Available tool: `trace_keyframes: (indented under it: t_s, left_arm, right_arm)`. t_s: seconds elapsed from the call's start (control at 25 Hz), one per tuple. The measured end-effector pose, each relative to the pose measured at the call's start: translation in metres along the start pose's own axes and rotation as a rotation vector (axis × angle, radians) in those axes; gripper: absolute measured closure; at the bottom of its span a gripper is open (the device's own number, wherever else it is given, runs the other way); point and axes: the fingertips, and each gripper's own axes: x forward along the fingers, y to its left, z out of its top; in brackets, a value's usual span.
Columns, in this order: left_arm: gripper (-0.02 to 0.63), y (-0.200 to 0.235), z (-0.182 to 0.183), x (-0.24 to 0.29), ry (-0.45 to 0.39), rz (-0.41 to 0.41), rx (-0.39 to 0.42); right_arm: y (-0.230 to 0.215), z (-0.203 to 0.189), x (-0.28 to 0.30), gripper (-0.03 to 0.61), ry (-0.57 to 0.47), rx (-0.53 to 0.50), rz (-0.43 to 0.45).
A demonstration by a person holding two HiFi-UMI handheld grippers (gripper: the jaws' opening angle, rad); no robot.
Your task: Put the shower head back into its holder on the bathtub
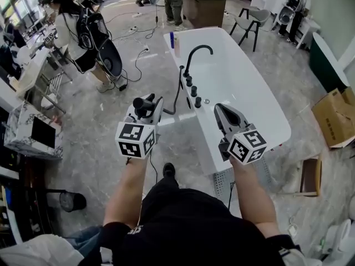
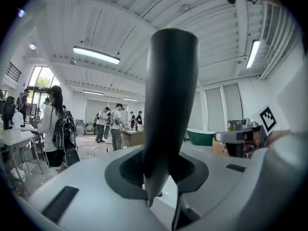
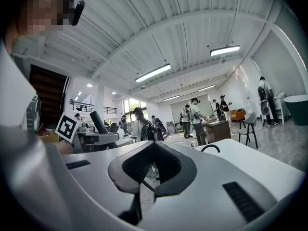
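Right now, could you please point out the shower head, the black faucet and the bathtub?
shower head (image 2: 172, 95), left gripper view, middle of its black handle.
black faucet (image 1: 201, 46), head view, top of its arched spout.
bathtub (image 1: 277, 122), head view, its white right-hand rim.

Operator: black short-sleeved top (image 1: 183, 226), black shoe (image 1: 168, 171).

Left tongs (image 1: 157, 101) and right tongs (image 1: 218, 108): light grey moulded shells. A dark grey recessed insert sits round the jaw roots, with black rectangular slots on the shell flanks.

Rear of each unit: left cube (image 1: 136, 140) and right cube (image 1: 247, 146), white with black square markers on the faces.
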Motion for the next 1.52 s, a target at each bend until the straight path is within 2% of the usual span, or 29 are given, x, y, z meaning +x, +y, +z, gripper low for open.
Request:
trace_keyframes:
  t_s: [0.32, 0.64, 0.84, 0.96, 1.12, 1.24, 1.32, 1.52]
  left_arm:
    - [0.493, 0.062, -0.013, 0.064, 0.003, -0.003, -0.025]
    - [0.495, 0.158, -0.01, 0.156, -0.009, -0.121, -0.04]
    - [0.495, 0.235, -0.01, 0.208, -0.007, -0.151, -0.058]
    - [0.495, 0.274, -0.001, 0.229, -0.02, -0.158, -0.055]
    - [0.495, 0.319, 0.039, 0.258, -0.068, -0.177, -0.007]
    - [0.495, 0.339, 0.069, 0.278, -0.098, -0.198, 0.031]
    - [0.495, 0.346, 0.076, 0.291, -0.103, -0.211, 0.049]
    - [0.495, 0.353, 0.06, 0.335, -0.063, -0.237, 0.041]
  right_arm:
    - [-0.026, -0.021, 0.08, 0.565, 0.05, 0.028, 0.026]
    - [-0.052, -0.02, 0.227, 0.565, 0.092, 0.049, 0.0]
    - [-0.066, -0.02, 0.32, 0.565, 0.12, 0.061, -0.026]
    - [-0.071, -0.018, 0.36, 0.565, 0.128, 0.059, -0.038]
    - [-0.077, -0.014, 0.404, 0.565, 0.125, 0.062, -0.049]
    - [-0.079, -0.019, 0.426, 0.565, 0.139, 0.071, -0.05]
    - [-0.084, -0.02, 0.439, 0.565, 0.143, 0.076, -0.053]
    - [-0.114, -0.025, 0.468, 0.565, 0.148, 0.095, -0.072]
